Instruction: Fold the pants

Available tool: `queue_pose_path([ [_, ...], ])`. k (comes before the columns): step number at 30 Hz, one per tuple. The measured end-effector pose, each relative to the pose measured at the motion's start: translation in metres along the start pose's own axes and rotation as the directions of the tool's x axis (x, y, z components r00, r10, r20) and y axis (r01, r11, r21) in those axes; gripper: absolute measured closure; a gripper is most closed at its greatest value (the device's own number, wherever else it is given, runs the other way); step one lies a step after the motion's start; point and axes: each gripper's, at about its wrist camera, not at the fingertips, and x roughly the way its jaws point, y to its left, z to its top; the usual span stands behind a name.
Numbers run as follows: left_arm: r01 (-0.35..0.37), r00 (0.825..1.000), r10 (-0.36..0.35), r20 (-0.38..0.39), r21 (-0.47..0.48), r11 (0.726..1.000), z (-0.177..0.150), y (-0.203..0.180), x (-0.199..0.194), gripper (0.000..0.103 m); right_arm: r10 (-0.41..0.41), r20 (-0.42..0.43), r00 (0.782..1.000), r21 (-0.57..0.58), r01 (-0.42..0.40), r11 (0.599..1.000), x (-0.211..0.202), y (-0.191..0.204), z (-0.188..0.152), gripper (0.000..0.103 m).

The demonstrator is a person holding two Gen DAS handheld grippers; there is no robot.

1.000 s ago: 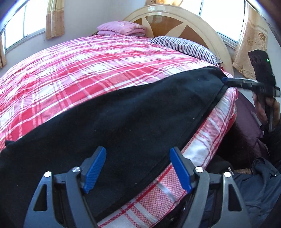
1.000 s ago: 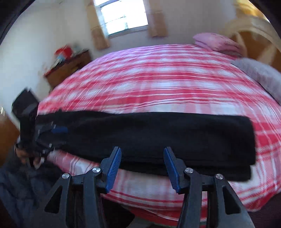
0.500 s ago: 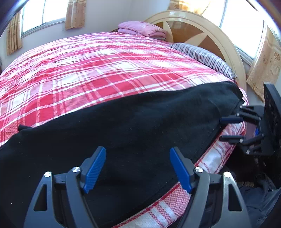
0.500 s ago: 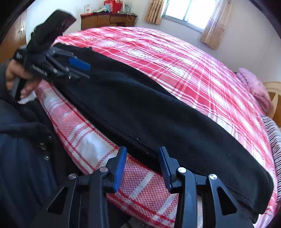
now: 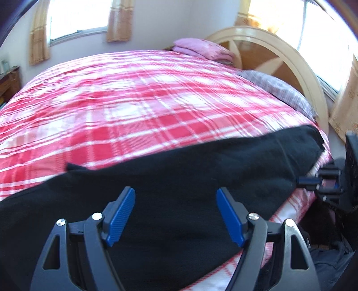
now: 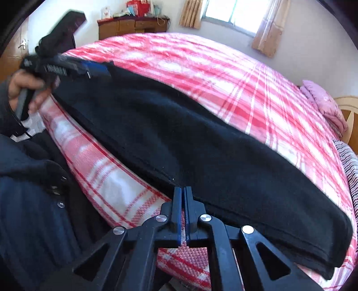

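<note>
Plaid bed | black pants lie long, flat | left gripper jaws spread | right gripper clenched on pants edge

Sunlit curtained windows, arched headboard, perhaps a wooden dresser.

Pants: black cloth, matt, slightly fuzzy. Bedspread: woven cloth, red and white check, matt. Left gripper: matt black plastic frame, ribbed blue pads, shiny metal rivets. Right gripper: same finish. Headboard: glossy cream paint over wood panels. Dresser: brown wood. Curtains: patterned cloth.
</note>
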Motion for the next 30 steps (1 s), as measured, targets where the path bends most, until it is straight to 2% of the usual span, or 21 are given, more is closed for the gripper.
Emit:
queue_pose_path([
  [4,-0.096,0.994,0.096,0.045,-0.021,0.995,0.005,0.024,-0.016,0.025,0.023,-0.016,1.000,0.000,-0.023,1.000,-0.002,0.000,-0.002,0.101],
  [7,-0.115,0.991,0.122,0.061,-0.107,0.988,0.007,0.051,-0.023,0.025,0.023,-0.045,0.999,-0.017,-0.024,1.000,0.004,0.004,-0.005,0.101],
  [13,-0.158,0.986,0.164,0.027,-0.153,0.975,-0.001,0.070,-0.009,0.025,0.093,-0.019,0.996,0.062,-0.091,0.994,-0.005,-0.010,-0.003,0.101],
  [16,-0.188,0.982,0.184,-0.043,-0.142,0.972,-0.010,0.076,0.010,0.023,0.113,0.013,0.994,0.105,-0.113,0.988,-0.009,-0.016,-0.001,0.101],
  [20,-0.211,0.977,0.209,-0.035,-0.119,0.970,-0.012,0.071,0.013,0.019,0.128,0.076,0.989,0.137,-0.138,0.981,-0.021,-0.023,0.008,0.101],
  [24,-0.211,0.977,0.211,-0.012,-0.120,0.970,-0.008,0.066,0.003,0.019,0.113,0.132,0.985,0.102,-0.127,0.987,-0.026,-0.018,0.047,0.100],
  [27,-0.211,0.977,0.214,0.006,-0.130,0.969,-0.005,0.069,-0.004,0.017,0.192,0.129,0.973,0.093,-0.204,0.974,-0.010,-0.015,0.089,0.100],
  [30,-0.224,0.975,0.221,-0.037,-0.142,0.964,-0.009,0.076,0.002,0.015,0.264,0.123,0.957,0.069,-0.273,0.960,0.020,-0.005,0.140,0.100],
])
